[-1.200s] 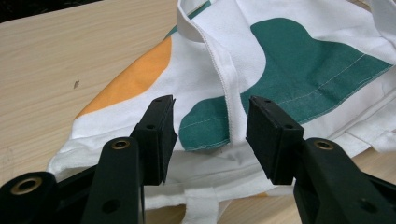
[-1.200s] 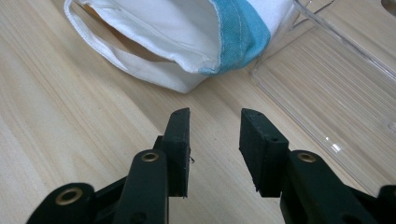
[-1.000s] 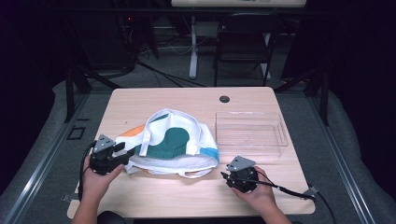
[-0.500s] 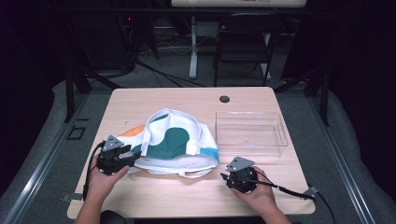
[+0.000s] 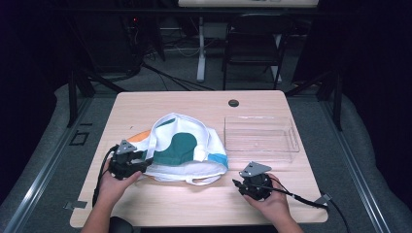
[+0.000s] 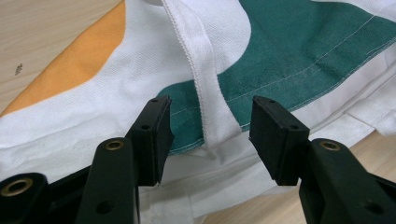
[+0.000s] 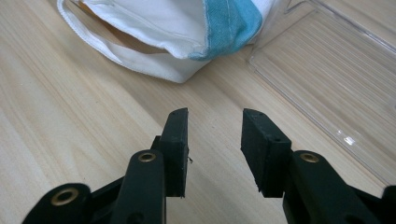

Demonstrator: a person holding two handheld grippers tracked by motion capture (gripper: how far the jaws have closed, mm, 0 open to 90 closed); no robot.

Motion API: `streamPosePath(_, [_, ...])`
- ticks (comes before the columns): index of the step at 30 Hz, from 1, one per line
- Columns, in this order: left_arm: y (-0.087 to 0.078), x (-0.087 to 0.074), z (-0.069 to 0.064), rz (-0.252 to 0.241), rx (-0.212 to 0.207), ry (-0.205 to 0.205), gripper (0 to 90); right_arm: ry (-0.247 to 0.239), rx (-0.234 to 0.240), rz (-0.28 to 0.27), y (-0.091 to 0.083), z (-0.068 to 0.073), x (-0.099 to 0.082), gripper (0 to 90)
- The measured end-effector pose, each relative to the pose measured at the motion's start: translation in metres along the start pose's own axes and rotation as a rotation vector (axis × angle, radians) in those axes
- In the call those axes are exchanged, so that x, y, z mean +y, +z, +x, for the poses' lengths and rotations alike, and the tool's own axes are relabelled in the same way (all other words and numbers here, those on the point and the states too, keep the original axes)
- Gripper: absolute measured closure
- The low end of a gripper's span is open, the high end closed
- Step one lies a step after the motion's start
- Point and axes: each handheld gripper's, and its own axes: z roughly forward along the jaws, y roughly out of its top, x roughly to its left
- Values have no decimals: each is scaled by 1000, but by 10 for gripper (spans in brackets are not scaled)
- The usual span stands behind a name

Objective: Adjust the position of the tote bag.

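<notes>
Two hand-held grippers rest low on the table: the left hand-held gripper gapes unclenched around a white strap of the cloth bag; the right hand-held gripper is released over bare wood. Beyond sits a clear tray.

bag: white, with dark green, orange and light blue patches
desk: pale wood grain
tray: clear
jaws: black
</notes>
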Motion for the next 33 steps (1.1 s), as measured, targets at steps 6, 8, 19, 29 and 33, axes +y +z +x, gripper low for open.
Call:
streamPosePath(6, [5, 2, -1, 6, -16, 3, 496, -4, 4, -4, -1, 3, -1, 625])
streamPosePath(8, [7, 2, -1, 3, -17, 3, 504, -11, -2, 3, -2, 3, -1, 631])
streamPosePath(19, [10, 5, -4, 14, -51, 11, 630, -10, -13, -13, -5, 7, -1, 639])
streamPosePath(29, [7, 5, -2, -1, -22, 20, 800, -31, 25, -11, -1, 6, -1, 653])
streamPosePath(33, [6, 5, -1, -10, -25, 22, 834, -12, 61, -24, 0, 7, 1, 644])
